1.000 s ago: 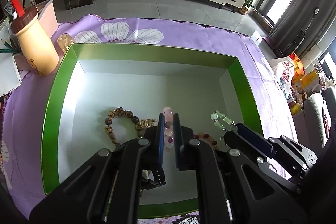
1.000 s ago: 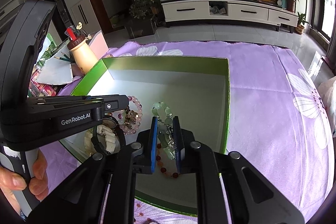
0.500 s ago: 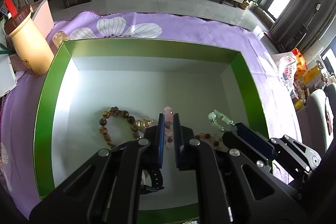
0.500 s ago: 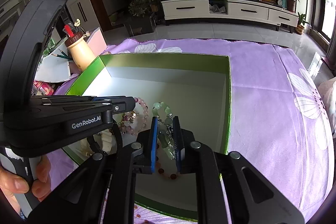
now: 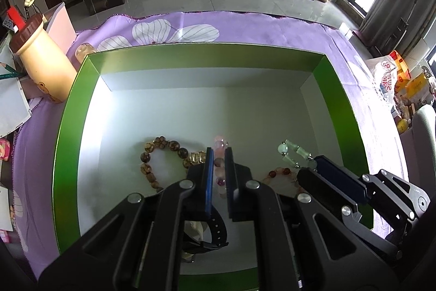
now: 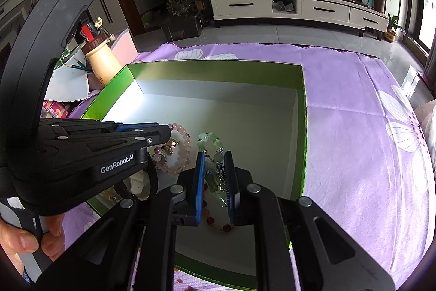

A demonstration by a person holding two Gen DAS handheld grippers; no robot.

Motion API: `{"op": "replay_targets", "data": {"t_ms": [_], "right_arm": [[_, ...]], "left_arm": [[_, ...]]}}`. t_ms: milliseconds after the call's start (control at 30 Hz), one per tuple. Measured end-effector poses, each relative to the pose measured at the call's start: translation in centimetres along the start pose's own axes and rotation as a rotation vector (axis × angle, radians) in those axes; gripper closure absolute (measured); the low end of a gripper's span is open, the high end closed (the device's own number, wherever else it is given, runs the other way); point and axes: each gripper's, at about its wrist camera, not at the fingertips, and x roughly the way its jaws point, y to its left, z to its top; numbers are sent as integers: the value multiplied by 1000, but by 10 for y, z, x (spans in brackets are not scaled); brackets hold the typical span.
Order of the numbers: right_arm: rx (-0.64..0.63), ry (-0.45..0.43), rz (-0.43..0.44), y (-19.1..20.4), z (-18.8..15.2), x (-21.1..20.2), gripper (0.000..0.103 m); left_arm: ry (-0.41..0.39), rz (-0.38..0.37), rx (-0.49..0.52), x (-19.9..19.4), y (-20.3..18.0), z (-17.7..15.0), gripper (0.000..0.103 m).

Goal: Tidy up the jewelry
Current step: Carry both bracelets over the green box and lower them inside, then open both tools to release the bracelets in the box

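Holding: left gripper (image 5: 218, 154) clamped on pink bracelet (image 5: 220, 168); right gripper (image 6: 214, 157) apparently clamped on green bracelet (image 6: 215, 154). Both wanted slow lowering inside green box (image 5: 218, 53), kept apart.

Green box (image 5: 344, 100), open top, white floor, sits on purple cloth. Jewelry bunched at its near end. Brown/tan bead bracelet (image 5: 152, 157) lies flat, left-most. Pink bead bracelet (image 5: 220, 145) in middle, w/ purple beads mixed in, its near part between the left tool's blue pads. Pale green bracelet (image 6: 209, 139), round + tube beads w/ silver spacers, to the right. Red-orange bead strand (image 5: 280, 173) flat, just beside it. Black watch strap (image 5: 218, 229) nearest the front wall.
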Motion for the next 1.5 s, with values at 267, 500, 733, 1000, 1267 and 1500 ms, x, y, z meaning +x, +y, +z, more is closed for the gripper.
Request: {"op": "replay_targets", "data": {"t_ms": [267,500,733,1000,1267,1500], "right_arm": [[-1,11,2,1,0,2,89],[-3,21,-3,3,3,4,89],[-7,31,-4,6,1,7,89],[-2,36,-6,7,1,8,89],[-3,33,-7,6,3,5,87],[18,24,-3,2,4,-1,80]], "left_arm": [[-1,26,17,1,-1,-1,95],[-3,44,26,0,2,-2,95],[-6,48,29,-1,5,-3,95],[-5,47,31,1,5,-3,95],[-13,44,24,-2,5,-2,83],[-29,43,14,-8,5,0,58]]}}
